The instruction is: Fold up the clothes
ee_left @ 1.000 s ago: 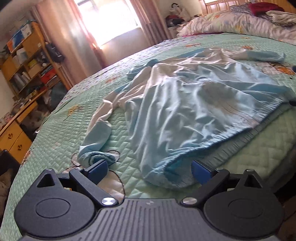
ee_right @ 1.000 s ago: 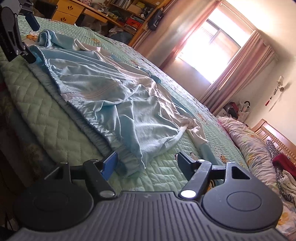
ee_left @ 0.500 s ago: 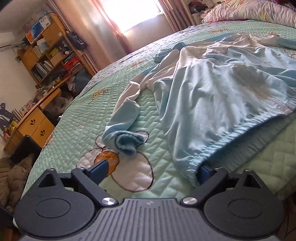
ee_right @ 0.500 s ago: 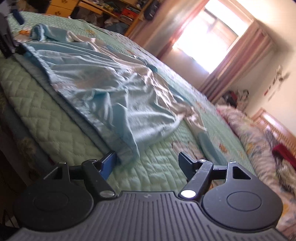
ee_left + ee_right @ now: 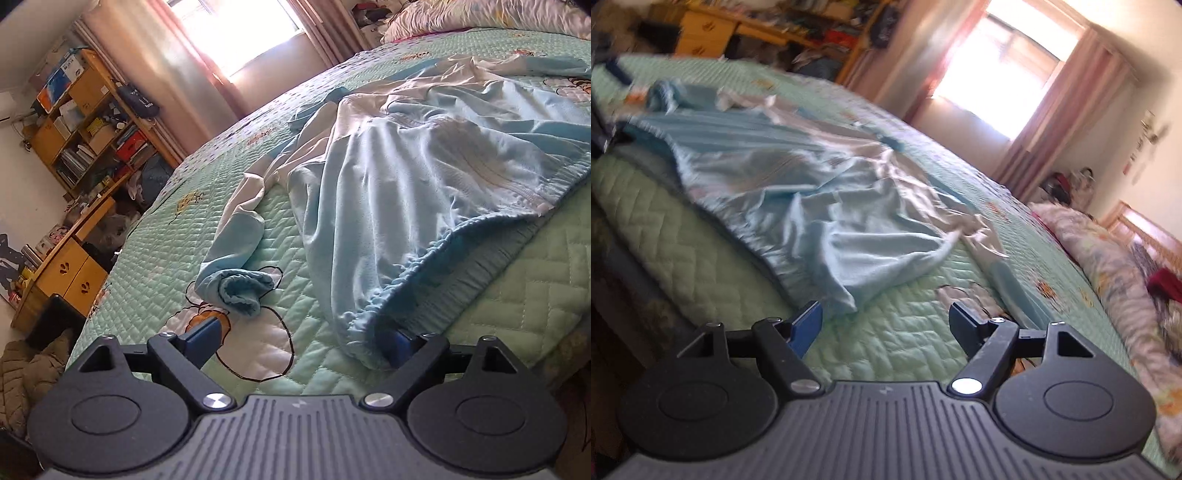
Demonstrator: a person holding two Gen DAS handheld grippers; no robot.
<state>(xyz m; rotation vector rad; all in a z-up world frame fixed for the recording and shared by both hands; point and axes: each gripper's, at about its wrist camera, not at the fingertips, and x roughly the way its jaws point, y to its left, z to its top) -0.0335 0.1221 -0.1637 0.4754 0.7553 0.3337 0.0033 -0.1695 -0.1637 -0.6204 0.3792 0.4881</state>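
A light blue garment with white panels lies crumpled on the green quilted bed. One sleeve ends in a rolled cuff just beyond my left gripper. That gripper stands open, and the elastic hem corner drapes over its right finger. In the blurred right wrist view the same garment stretches away to the left. My right gripper is open over the quilt. The garment's other hem corner lies just beyond its left finger.
The bed edge drops off beside both grippers. A wooden bookshelf and a desk with drawers stand past the bed's far side. A bright curtained window is behind. A floral duvet is heaped at the headboard end.
The left view has swung left and closer. The hem corner, in front of the right finger before, now lies over it. The right view has rolled slightly and blurred; its gripper stays open.
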